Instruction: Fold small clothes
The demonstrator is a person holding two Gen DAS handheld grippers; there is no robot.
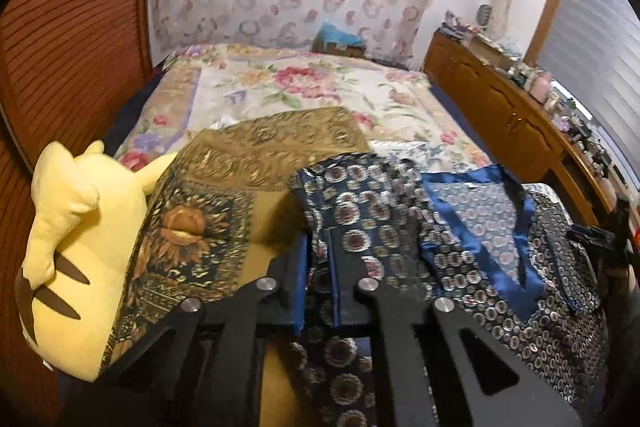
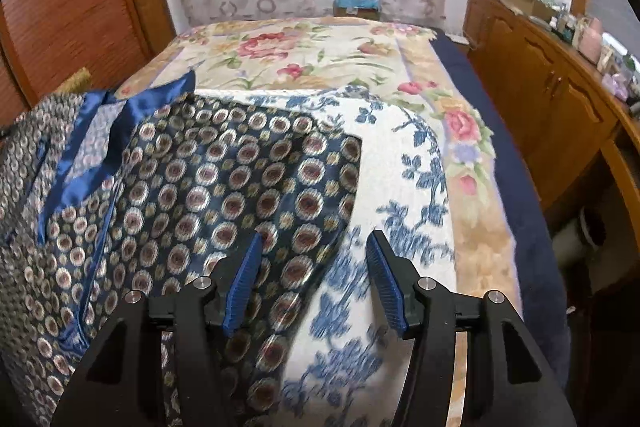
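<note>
A dark blue satin garment point(image 1: 360, 195) patterned with round medallions lies rumpled on the bed, its plain blue trim point(image 1: 440, 223) showing around the neck opening. My left gripper point(image 1: 318, 267) is shut on a fold of this garment; the fabric drapes over both fingers and hides the tips. In the right wrist view the same garment point(image 2: 224, 179) spreads to the left, with its blue trim point(image 2: 132, 107) at the far side. My right gripper point(image 2: 316, 267) is open just above the garment's right edge, one blue pad point(image 2: 244, 279) over the fabric and the other pad point(image 2: 388, 279) over the white cloth.
A white cloth with blue flowers point(image 2: 400, 167) lies under the garment on the floral bedspread point(image 2: 320, 51). A yellow plush toy point(image 1: 80, 247) and a gold-brown sunflower cloth point(image 1: 224, 187) sit to the left. A wooden sideboard point(image 2: 540, 99) runs along the right, slatted wooden doors point(image 1: 72, 27) along the left.
</note>
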